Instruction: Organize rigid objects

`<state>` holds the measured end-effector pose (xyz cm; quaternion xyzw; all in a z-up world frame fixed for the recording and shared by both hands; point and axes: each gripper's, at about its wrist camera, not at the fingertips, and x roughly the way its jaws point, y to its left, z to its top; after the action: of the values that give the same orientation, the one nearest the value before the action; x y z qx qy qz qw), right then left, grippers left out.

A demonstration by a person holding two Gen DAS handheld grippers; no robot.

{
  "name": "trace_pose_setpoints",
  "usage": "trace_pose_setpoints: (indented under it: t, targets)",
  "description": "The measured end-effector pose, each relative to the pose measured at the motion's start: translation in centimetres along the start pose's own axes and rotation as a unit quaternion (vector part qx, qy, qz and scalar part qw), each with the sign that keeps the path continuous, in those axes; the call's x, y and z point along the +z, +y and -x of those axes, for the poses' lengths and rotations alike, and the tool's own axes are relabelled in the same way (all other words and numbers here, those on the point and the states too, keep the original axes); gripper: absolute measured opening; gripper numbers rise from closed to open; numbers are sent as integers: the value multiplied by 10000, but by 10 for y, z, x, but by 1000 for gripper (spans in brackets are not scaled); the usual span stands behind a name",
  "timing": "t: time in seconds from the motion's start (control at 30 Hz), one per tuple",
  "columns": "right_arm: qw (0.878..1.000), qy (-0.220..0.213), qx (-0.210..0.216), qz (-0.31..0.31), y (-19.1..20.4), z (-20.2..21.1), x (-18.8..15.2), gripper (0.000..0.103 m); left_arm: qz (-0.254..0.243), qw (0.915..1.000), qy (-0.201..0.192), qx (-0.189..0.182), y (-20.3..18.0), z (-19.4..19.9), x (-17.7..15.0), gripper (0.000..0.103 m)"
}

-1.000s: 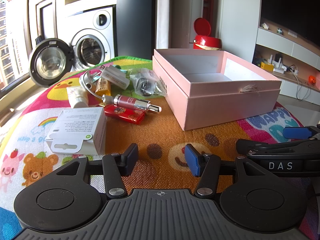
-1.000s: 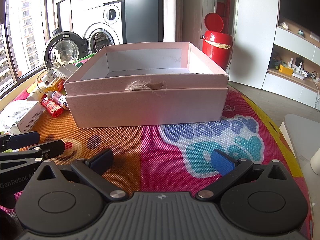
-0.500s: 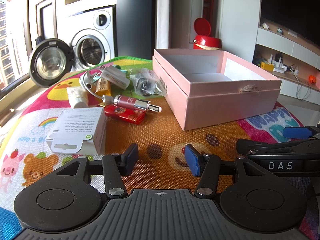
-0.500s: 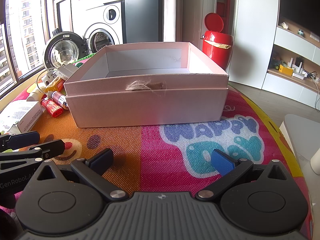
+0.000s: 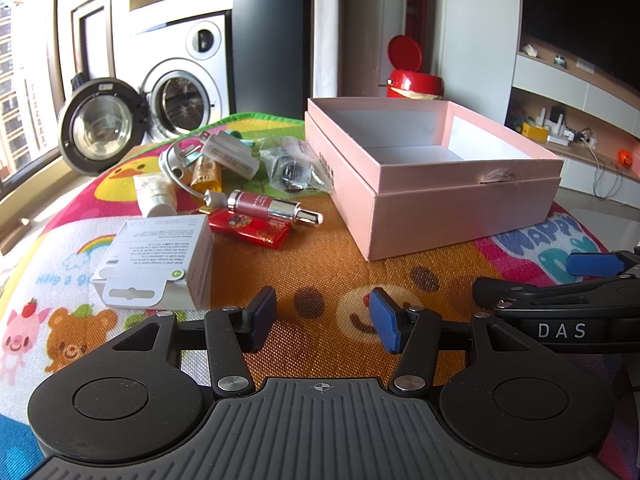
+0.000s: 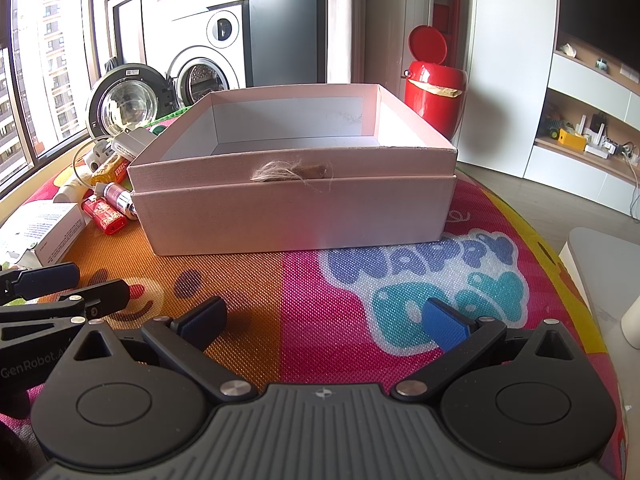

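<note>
The left gripper (image 5: 323, 314) hangs low over the play mat (image 5: 320, 268) with its jaws parted and nothing between them. The right gripper (image 6: 324, 318) sits beside it, spread wider, also empty. Ahead stands the open pink box (image 6: 294, 208), its floor partly hidden behind its near wall. Left of it lie a white carton (image 5: 154, 266), a red lighter (image 5: 250, 230) and a dropper bottle (image 5: 272, 208); behind them, tubes and a cable overlap, hard to separate. A bagged item (image 5: 294, 168) is unreadable.
</note>
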<state>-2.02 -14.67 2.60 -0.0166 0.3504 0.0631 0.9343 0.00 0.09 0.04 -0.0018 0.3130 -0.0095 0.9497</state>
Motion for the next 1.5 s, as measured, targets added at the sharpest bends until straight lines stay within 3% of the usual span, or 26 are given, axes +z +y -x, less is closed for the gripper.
trace_pose_setpoints:
  t: [1.23, 1.37, 1.5]
  targets:
    - [10000, -1, 8, -8, 0, 0, 0, 103, 10, 10000, -4, -14, 1, 2, 1, 57]
    - [9997, 147, 165, 107, -3, -1, 5, 103, 322, 9989, -61, -335, 17, 6, 2, 53]
    - [9984, 419, 275, 266, -4, -4, 16, 103, 252, 9987, -411, -152, 43, 34, 14, 54]
